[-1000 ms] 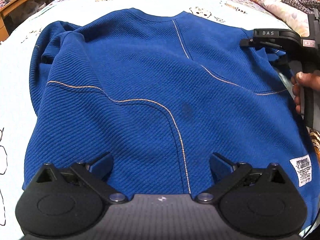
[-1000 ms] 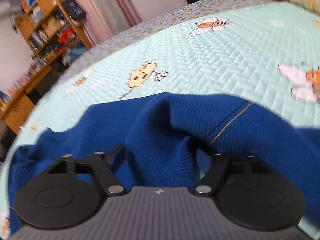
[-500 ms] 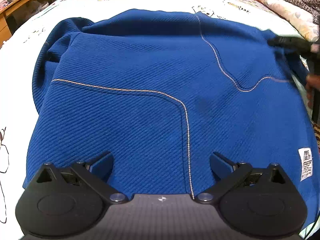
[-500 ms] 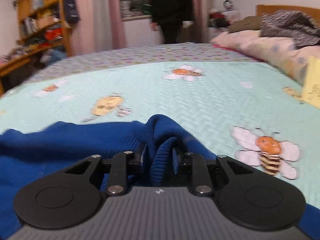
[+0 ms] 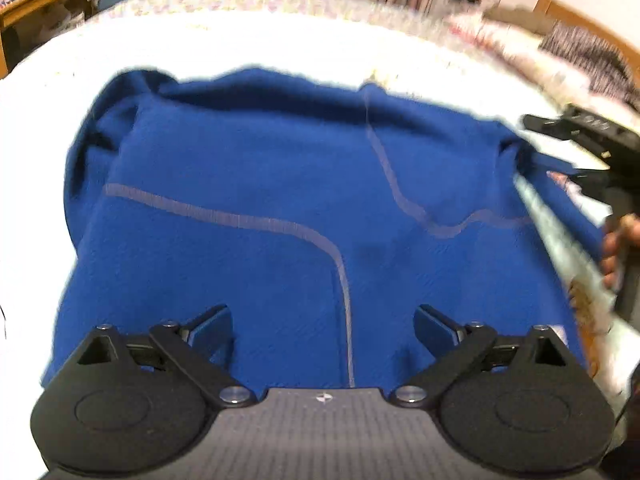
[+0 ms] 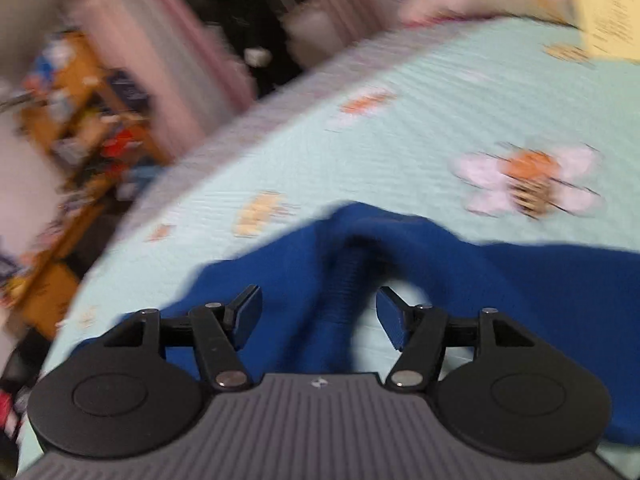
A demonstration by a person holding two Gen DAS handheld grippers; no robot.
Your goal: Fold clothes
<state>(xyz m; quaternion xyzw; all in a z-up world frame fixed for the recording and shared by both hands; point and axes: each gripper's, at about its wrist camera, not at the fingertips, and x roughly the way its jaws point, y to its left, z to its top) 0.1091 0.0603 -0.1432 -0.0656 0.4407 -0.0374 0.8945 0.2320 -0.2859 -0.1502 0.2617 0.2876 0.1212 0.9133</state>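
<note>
While blurred, blue sweater [image 5: 248, 240] beneath left gripper [image 5: 323, 326] (jaws apart)

Bed [image 6: 400, 128], covered in a pale mint quilted bedspread [image 6: 420, 92] printed with bees, bore one blue sweatshirt [image 5: 280, 208] spread across it, with pillows [image 5: 500, 36] at the head end.

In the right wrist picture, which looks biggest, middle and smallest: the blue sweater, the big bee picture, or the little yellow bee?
1. Blue knitted sweater, though nearest the camera.
2. Pink-winged orange bee print.
3. Small yellow bee print, blurred and farther away.
</note>
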